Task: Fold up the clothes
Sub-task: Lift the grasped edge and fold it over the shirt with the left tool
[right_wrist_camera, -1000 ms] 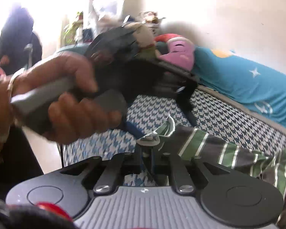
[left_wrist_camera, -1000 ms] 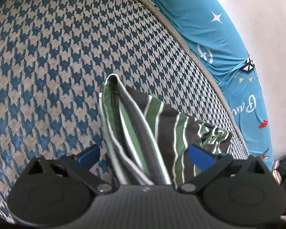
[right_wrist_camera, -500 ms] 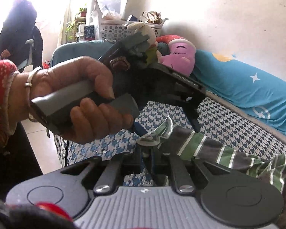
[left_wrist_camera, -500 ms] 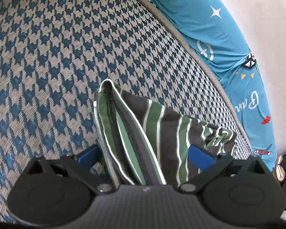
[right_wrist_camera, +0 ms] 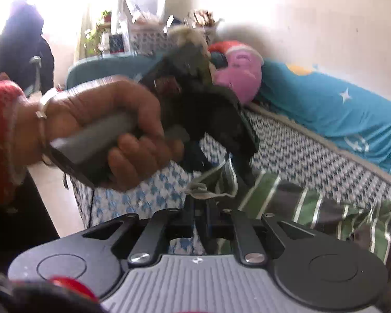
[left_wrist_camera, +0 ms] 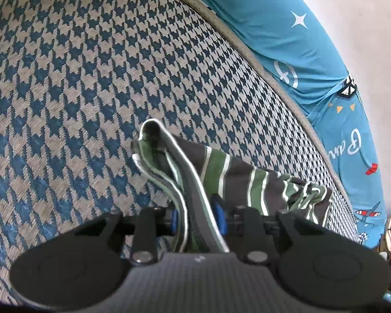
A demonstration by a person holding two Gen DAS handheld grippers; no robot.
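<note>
The left gripper (left_wrist_camera: 196,215) had its blue pads pressed tight on a bunched edge of the striped garment (left_wrist_camera: 221,167), which lay on the houndstooth cover (left_wrist_camera: 91,78). To the right of that cover ran a blue star-print sheet (left_wrist_camera: 286,34). In the right wrist view a hand (right_wrist_camera: 104,130) gripped the other tool's handle above the cover, and the right gripper (right_wrist_camera: 199,203) was clamped on a garment corner.
</note>
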